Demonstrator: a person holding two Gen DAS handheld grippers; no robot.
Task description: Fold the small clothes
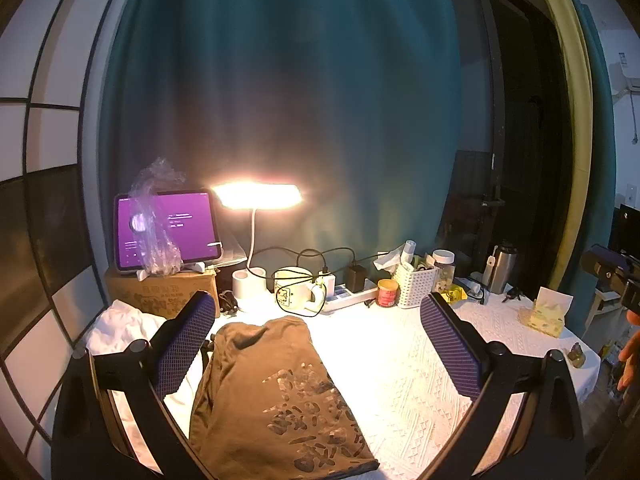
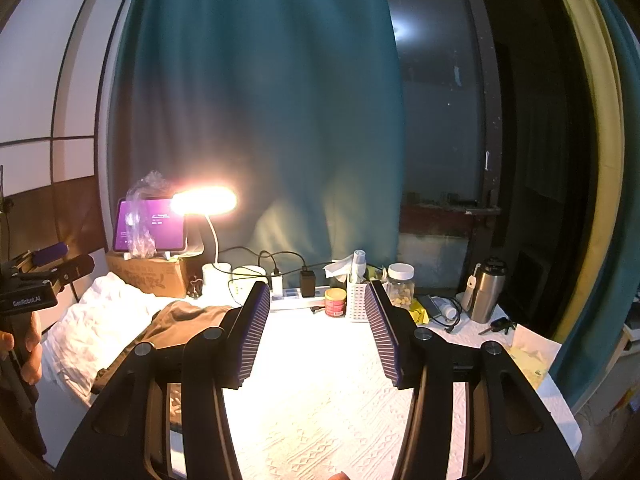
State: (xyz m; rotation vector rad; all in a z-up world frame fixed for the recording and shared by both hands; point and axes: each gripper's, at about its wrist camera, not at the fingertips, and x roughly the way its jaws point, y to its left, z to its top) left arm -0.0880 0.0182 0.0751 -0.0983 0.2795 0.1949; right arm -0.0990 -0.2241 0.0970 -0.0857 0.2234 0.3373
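Brown shirt (image 1: pixel 272 396), print unreadable, under left gripper (image 1: pixel 320 340); right gripper (image 2: pixel 318 334); both jaws open, empty; "GenRobot.AI" label.

— What did you count on the table from your end?

— I counted two garments: one brown printed shirt (image 1: pixel 276 396) and one white piece (image 1: pixel 120 330) beside it. I had two grippers, the left (image 1: pixel 316 340) and the right (image 2: pixel 316 332).

— And along the back?

— I saw one lit desk lamp (image 1: pixel 258 196), one tablet (image 1: pixel 168 230), one cardboard box (image 1: pixel 160 292), one mug (image 1: pixel 294 288), one red tin (image 1: pixel 387 293), one white basket (image 1: pixel 416 286), one clear jar (image 1: pixel 444 266) and one steel flask (image 1: pixel 500 268).
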